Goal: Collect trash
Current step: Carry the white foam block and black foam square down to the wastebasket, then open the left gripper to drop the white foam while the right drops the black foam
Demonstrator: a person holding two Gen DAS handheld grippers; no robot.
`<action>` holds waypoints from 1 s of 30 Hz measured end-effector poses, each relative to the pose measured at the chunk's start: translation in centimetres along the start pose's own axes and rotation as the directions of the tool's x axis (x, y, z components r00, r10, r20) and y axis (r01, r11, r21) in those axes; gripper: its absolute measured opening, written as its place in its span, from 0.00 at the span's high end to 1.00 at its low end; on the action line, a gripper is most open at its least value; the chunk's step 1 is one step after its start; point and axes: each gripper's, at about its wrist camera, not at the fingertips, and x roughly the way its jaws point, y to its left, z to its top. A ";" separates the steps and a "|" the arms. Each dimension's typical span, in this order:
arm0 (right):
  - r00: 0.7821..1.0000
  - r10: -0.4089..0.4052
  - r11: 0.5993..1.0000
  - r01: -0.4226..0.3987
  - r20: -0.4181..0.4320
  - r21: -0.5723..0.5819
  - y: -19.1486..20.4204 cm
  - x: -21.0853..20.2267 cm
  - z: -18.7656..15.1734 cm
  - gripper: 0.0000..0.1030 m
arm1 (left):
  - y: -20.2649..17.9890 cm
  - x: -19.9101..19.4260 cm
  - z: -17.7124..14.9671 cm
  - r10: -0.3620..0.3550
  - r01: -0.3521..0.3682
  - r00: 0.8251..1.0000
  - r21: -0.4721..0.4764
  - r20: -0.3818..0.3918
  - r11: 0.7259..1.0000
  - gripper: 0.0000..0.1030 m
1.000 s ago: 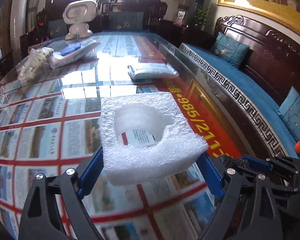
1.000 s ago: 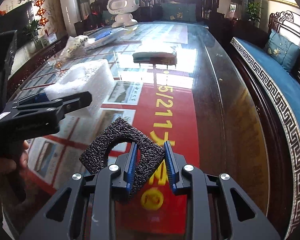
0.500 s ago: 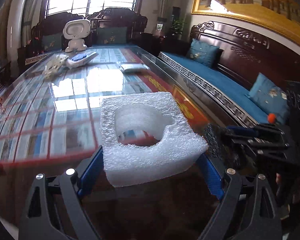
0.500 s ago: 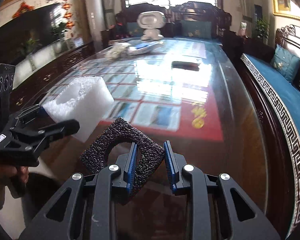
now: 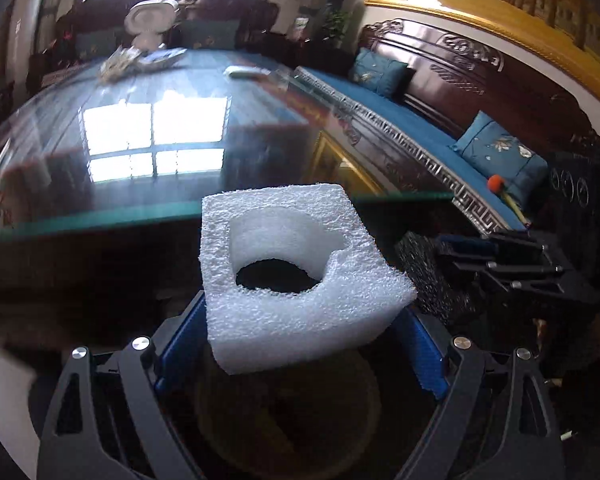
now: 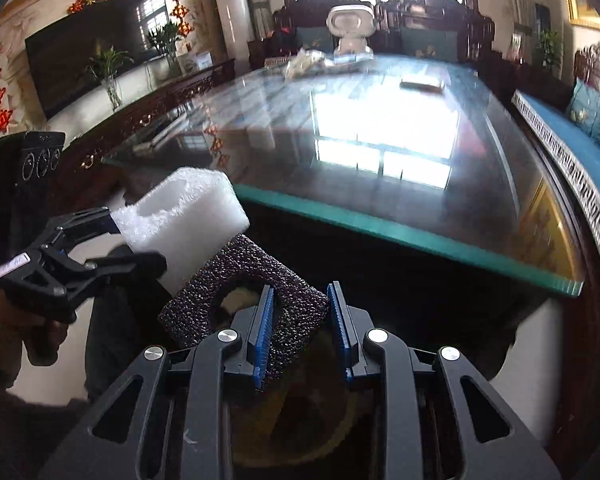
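— Both grippers have pulled back off the counter since a second ago; its glass edge now lies ahead, with floor below.

— What do the fingers hold?

— The left gripper has its fingers clamped on the sides of the white foam block. The right gripper has one finger through the hole of the black foam piece, the other outside, pinching that side.

— So both are on their way to disposal?

— Likely. A round, dark bin sits right beneath both loads; its contents are too dim to tell.

— More trash left?

— Wrappers on the far counter.
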 end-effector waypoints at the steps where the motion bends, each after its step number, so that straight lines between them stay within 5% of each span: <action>1: 1.000 0.007 1.000 -0.007 -0.025 0.016 -0.1 0.6 -1.0 0.74 | 0.4 0.3 -1.0 -0.007 0.006 1.000 -0.018 -0.023 1.000 0.14; 9: 0.985 0.025 0.996 -0.010 -0.173 0.084 0.5 5.6 -7.3 0.74 | 2.1 5.5 -8.0 0.008 -0.023 0.979 -0.073 -0.205 0.997 0.14; 14: 0.975 0.012 0.995 0.009 -0.220 0.094 0.8 7.3 -9.0 0.74 | 2.0 8.8 -11.3 -0.031 0.004 0.950 -0.087 -0.311 0.996 0.14; 30: 0.961 0.012 0.997 0.009 -0.276 0.073 0.0 9.3 -10.0 0.74 | 1.8 14.1 -12.1 -0.014 -0.011 0.904 -0.056 -0.427 0.998 0.08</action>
